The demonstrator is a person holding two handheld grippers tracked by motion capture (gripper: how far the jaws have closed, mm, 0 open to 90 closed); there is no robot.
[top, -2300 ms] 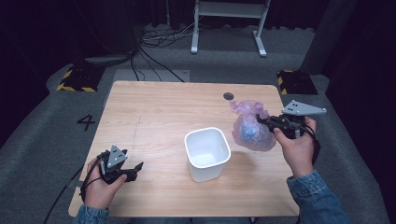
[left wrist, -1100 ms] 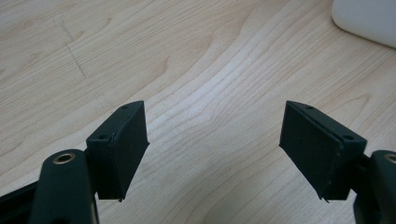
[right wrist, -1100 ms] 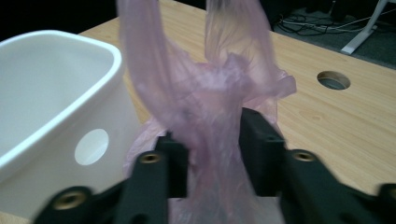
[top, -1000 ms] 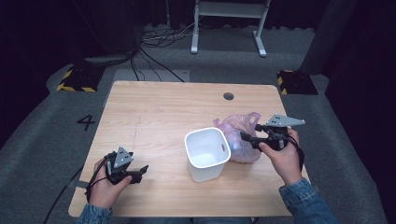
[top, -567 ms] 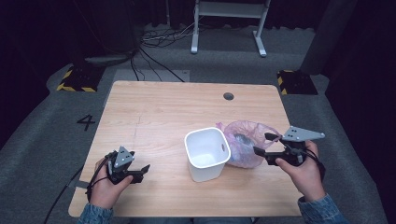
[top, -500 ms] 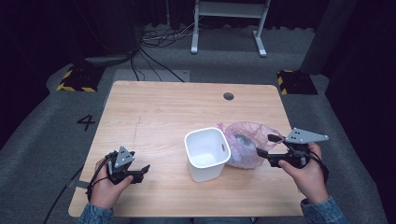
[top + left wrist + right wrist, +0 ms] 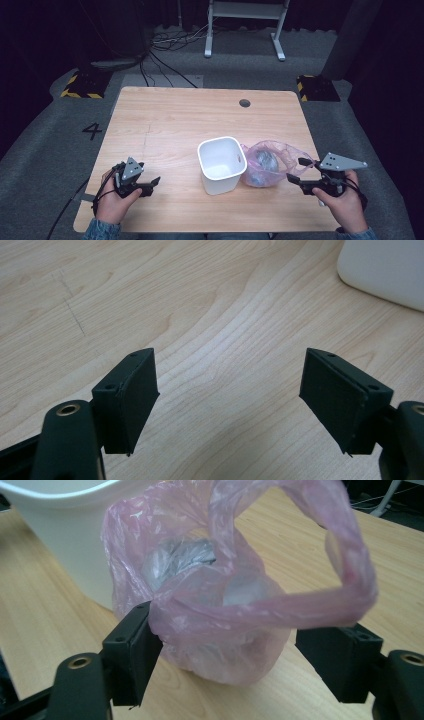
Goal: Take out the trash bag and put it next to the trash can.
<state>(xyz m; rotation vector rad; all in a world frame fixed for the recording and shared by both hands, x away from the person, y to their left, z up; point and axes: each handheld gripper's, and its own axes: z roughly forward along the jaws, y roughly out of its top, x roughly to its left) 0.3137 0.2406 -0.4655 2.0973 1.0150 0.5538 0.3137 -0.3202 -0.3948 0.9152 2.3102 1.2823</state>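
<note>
A white tub is standing upright near the middle of the table, its mouth facing up and its inside showing nothing but bare white walls. Touching its side at 3 o'clock, a pink bag is sitting on the wood, and a grey crumpled lump is lying inside it; what the lump is cannot be told. In the right gripper view the bag is looking thin, see-through and wrinkled, its rim standing open in a wide loop that is arching over the grey lump, with the tub rising just behind it at 11 o'clock.

The right gripper is sitting at 3 o'clock from the bag, close to the table's right edge, its jaws pointing toward the bag. Those jaws have just been opening and are standing wide, with the bag's lower part bulging between them; the left pad is brushing the plastic, while the other pad is standing apart from it, so nothing is being squeezed.

The left gripper is resting at 8 o'clock from the tub, well apart from it, low over the wood. Its jaws are spread wide with only bare table between them
</note>
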